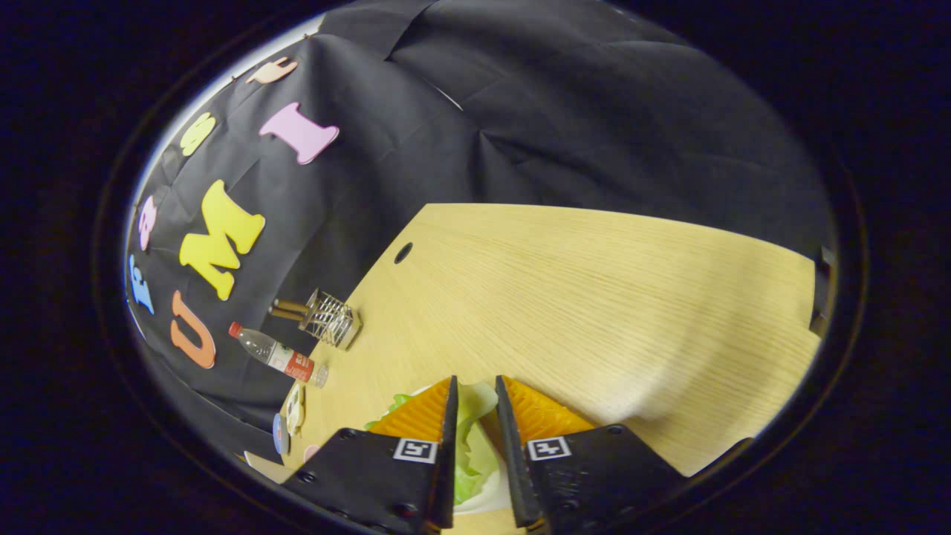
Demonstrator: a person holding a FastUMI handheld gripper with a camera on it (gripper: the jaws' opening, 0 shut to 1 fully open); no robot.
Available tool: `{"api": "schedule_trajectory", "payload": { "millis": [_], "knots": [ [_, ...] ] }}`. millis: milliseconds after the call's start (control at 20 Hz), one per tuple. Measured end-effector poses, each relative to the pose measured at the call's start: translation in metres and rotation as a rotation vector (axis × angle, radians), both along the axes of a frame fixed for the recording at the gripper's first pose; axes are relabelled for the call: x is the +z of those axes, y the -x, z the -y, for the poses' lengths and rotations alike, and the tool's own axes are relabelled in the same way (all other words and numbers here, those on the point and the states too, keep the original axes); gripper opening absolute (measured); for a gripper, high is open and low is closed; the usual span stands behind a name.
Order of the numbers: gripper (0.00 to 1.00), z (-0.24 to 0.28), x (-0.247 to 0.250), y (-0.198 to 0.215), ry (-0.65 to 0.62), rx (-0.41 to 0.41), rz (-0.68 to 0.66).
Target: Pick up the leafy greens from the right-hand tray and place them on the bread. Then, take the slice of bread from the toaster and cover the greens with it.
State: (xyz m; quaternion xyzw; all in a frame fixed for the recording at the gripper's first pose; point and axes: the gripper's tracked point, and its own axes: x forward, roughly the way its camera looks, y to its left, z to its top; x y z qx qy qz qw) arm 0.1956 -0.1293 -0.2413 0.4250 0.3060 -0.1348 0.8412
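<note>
My gripper (pixel 475 385) stands low over the wooden table (pixel 594 297), its fingers nearly together. A pale green bunch of leafy greens (pixel 468 446) fills the narrow gap between them, and both fingers press on it. One leaf edge (pixel 394 405) sticks out to the left of the left finger. Under the greens shows a bit of white rim (pixel 483 507), and I cannot tell what it belongs to.
Along the table's left edge stand a wire holder (pixel 330 319) with brown sticks in it and a clear bottle (pixel 278 357) with a red label. A round cable hole (pixel 403 253) lies near the table's far left corner. Bare wood spreads ahead and to the right.
</note>
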Motion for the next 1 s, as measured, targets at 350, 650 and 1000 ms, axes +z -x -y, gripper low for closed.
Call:
{"api": "schedule_trajectory", "payload": {
  "millis": [350,650,1000],
  "knots": [
    [0.0,0.008,0.015,0.002,0.004,0.0,0.066],
    [0.0,-0.015,0.064,0.004,-0.016,0.032,0.186],
    [0.0,-0.048,0.129,0.008,-0.005,0.062,0.308]
  ]
}}
